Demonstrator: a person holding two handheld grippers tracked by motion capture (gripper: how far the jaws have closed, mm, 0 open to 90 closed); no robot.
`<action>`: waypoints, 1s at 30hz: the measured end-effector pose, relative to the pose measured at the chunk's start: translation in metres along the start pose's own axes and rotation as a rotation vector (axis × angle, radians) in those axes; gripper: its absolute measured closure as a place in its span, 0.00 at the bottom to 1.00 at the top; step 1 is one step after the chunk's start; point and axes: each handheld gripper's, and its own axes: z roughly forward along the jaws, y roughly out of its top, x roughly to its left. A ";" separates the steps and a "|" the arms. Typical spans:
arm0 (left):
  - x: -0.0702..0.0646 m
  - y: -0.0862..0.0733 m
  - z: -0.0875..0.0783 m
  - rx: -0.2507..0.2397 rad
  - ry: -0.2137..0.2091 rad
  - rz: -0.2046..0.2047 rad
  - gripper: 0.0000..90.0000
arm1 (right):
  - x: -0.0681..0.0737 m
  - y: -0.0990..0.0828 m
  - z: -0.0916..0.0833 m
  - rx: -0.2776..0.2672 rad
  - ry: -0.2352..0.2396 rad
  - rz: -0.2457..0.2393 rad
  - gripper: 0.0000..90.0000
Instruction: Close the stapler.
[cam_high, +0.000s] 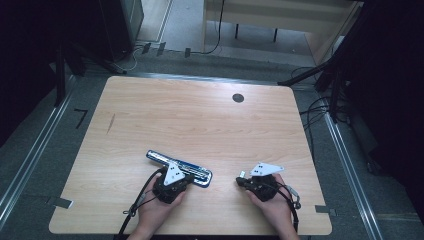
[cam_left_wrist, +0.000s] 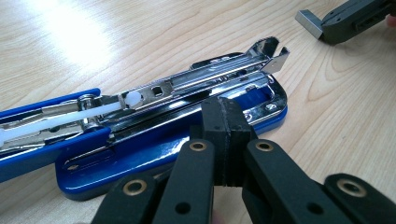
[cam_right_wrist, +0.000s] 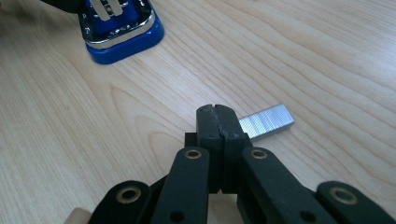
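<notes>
Stapler (cam_high: 179, 168), blue, lid swung open with the chrome magazine (cam_left_wrist: 210, 77) exposed, lies at lower centre of the high view, left gripper (cam_high: 179, 176) with jaws closed, resting on its base. Right gripper (cam_right_wrist: 217, 112), lower right, jaws pinched on one end of a staple strip (cam_right_wrist: 268, 120). Risk: held by its end, the strip may pivot, snap or miss the channel; the stapler could slide.

Staple strip (cam_right_wrist: 267, 121) near end hidden behind right gripper (cam_right_wrist: 217, 109) jaws; stapler (cam_left_wrist: 154, 135) rear cut off at frame edge, beyond left gripper (cam_left_wrist: 227, 105).
</notes>
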 end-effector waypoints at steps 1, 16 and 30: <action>0.000 0.000 0.000 0.000 0.000 0.000 1.00 | -0.001 -0.001 -0.001 -0.001 -0.001 0.000 1.00; 0.000 0.000 0.000 -0.001 0.000 0.000 1.00 | -0.008 0.002 -0.012 -0.050 -0.046 0.019 1.00; 0.000 0.000 0.000 -0.001 -0.001 -0.001 1.00 | -0.005 0.005 0.003 -0.030 -0.033 0.016 1.00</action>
